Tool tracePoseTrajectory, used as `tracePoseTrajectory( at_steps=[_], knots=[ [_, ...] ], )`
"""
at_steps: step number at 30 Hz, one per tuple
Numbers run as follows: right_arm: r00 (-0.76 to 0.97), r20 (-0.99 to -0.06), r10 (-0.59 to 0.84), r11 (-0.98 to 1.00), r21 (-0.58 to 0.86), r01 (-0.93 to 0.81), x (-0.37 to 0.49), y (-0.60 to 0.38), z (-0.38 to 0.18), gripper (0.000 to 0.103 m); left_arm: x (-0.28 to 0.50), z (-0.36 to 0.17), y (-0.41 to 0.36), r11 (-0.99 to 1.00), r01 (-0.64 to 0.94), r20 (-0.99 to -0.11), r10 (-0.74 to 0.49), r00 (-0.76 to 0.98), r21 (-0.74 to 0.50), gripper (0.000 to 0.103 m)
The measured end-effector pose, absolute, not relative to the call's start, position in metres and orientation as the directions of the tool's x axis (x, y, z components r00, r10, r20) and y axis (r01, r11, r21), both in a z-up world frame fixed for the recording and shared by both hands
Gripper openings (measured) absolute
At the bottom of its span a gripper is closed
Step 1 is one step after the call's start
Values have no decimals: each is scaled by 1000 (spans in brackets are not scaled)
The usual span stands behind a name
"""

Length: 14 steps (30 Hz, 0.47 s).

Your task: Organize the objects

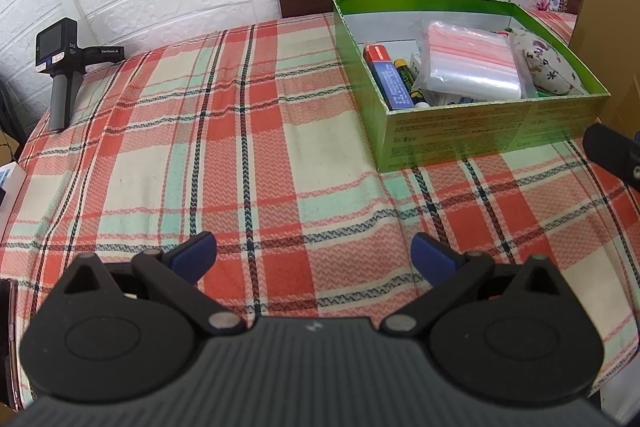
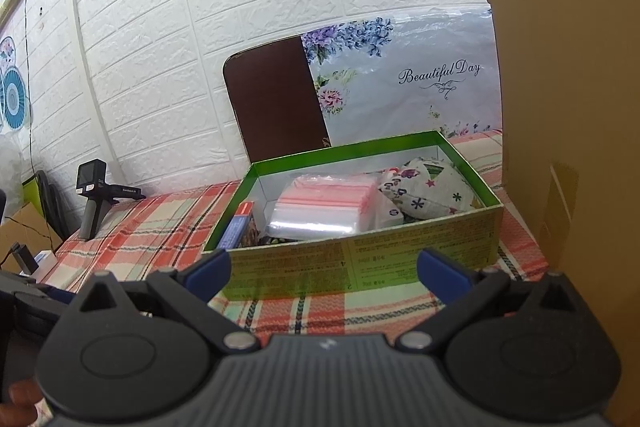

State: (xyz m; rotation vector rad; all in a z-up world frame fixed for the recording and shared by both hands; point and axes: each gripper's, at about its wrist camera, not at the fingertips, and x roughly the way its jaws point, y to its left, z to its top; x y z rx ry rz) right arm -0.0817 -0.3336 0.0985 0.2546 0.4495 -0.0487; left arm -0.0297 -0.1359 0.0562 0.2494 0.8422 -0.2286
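Nearest in the left wrist view, the left gripper (image 1: 314, 253) is seen with its blue-tipped jaws spread wide over the plaid cloth (image 1: 224, 155), and nothing is held between them. In the right wrist view the right gripper (image 2: 324, 267) is likewise spread apart and empty, and it is set just short of the near wall of the green box (image 2: 360, 263).

The box is found at about 1 o'clock from the left gripper and at 12 o'clock from the right one. It is open-topped and already filled. A stack of clear zip bags (image 1: 472, 67) with pink seals lies on top in the middle; it is judged light, limp and slippery, so it would best be pinched across the sealed edge, where the layers are thickest. At the 3 o'clock side of the box a patterned fabric pouch (image 2: 432, 193) is tucked in; it looks soft and yielding and could be gripped anywhere along its bulge. At the 9 o'clock side a red and blue carton (image 1: 388, 77) and a dark tube with a yellow end (image 1: 406, 79) lie side by side; both look stiff and light, and would be taken across their narrow width. The box itself appears to be thin card, easily dented at the rim.

Small print on the box wall cannot be read. Farther back, a floral sheet (image 2: 404, 87) against the wall bears the words "Beautiful Day". At 10 o'clock a small camera on a grip (image 1: 60, 67) is stood on the cloth; its labels are too small to be read.
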Motion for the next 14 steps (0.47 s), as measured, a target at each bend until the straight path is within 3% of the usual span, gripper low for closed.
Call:
tracePoseTrajectory(
  at_steps=[14],
  knots=[
    [898,-439,14,970,223,94,-78,-332,99,103,-33,62,-137,941,316,-732,-133,668,117,103]
  ],
)
